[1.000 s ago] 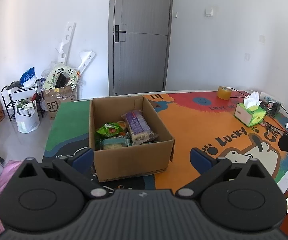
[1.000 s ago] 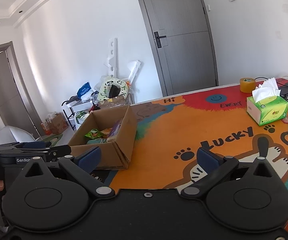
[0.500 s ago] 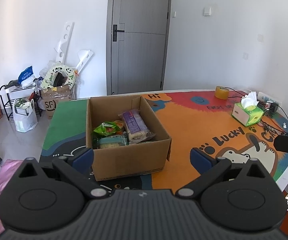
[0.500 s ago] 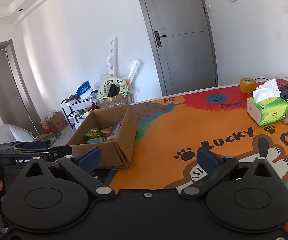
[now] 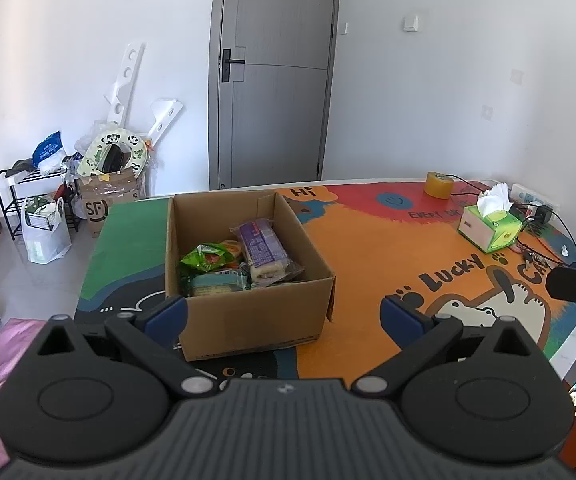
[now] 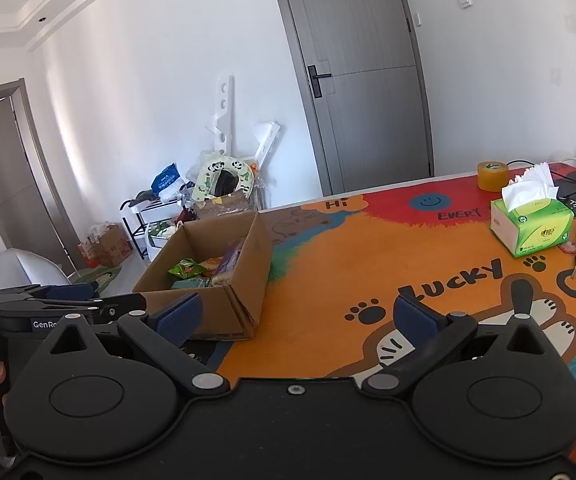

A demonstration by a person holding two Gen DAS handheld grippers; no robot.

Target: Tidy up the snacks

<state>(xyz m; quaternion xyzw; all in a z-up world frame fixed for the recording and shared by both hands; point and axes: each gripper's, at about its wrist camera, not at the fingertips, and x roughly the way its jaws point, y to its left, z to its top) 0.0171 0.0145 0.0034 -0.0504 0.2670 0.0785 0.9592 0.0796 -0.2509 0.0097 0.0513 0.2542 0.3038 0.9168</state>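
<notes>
Both grippers, left [image 5: 283, 312] and right [image 6: 294, 318], are held wide open and empty before the open brown cardboard box [image 5: 247, 312] of packaged snacks [image 5: 261, 250] near the desk's left edge; a reach-in seems called for next.

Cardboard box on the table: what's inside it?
The cardboard box holds a purple packet, a green bag and a pale teal packet. Anything beneath them is covered.

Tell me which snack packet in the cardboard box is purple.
The long purple packet leaning against the right wall of the cardboard box. The green bag and the pale teal packet lie to its left.
</notes>
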